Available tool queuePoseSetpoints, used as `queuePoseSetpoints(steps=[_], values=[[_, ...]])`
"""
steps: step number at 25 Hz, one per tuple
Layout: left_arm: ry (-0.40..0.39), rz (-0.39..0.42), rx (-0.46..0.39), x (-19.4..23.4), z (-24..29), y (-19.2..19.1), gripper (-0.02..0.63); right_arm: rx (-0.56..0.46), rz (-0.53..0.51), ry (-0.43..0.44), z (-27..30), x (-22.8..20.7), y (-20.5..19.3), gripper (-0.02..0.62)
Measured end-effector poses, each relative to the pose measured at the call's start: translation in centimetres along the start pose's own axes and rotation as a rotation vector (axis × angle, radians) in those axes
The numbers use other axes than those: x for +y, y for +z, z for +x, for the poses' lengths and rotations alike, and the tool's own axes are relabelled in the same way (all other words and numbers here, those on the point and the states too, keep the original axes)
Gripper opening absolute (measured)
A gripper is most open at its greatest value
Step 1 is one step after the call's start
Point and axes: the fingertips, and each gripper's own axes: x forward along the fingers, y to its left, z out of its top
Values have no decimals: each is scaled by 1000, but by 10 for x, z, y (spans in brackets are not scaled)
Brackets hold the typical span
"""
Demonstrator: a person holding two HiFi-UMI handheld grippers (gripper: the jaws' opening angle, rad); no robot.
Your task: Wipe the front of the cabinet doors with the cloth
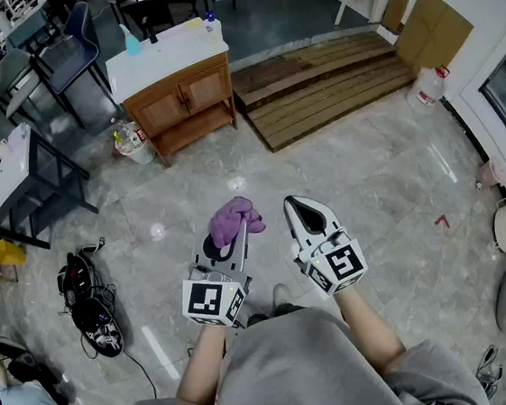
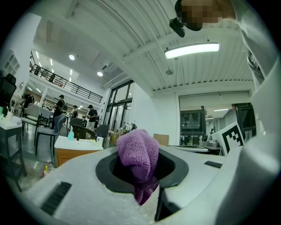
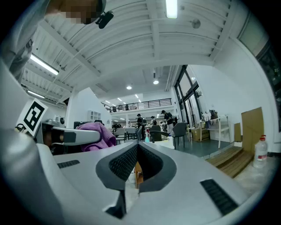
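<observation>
A purple cloth [image 1: 234, 218] is bunched between the jaws of my left gripper [image 1: 238, 229], which is shut on it; the left gripper view shows the purple cloth [image 2: 138, 157] filling the jaw gap. My right gripper [image 1: 295, 208] is beside it, jaws closed with nothing between them. The wooden cabinet [image 1: 183, 96] with two front doors and a white top stands well ahead on the floor, far from both grippers. In the right gripper view, the cloth [image 3: 97, 136] shows to the left and the cabinet [image 3: 138, 169] peeks through the jaw tips.
A blue spray bottle [image 1: 131, 42] and another bottle [image 1: 209, 19] stand on the cabinet top. A wooden pallet platform [image 1: 329, 72] lies to the cabinet's right. A dark table [image 1: 24, 182] and a black bag [image 1: 90, 303] are at left. Chairs stand behind the cabinet.
</observation>
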Motion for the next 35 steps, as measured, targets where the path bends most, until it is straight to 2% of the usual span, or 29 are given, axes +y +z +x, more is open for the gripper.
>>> queuePoseSetpoints(steps=[9,13,16,23,35], values=[[17,13,33,-34,32,-12,94,-24,20,-22,-20,-46,-2,9],[29,28,49,-42,45,-17,95,-20,-20,45,-17,-46,-5,9],[32,39,63,-42,49,-20,95,-15,-4,67,-14,-48,-13,9],[57,20,81,-7,69,-30,95,15,27,67,16,-60,-31,9],[-20,-6,103,74,132,-36,95,63,17,18,115,-80,-39,9]])
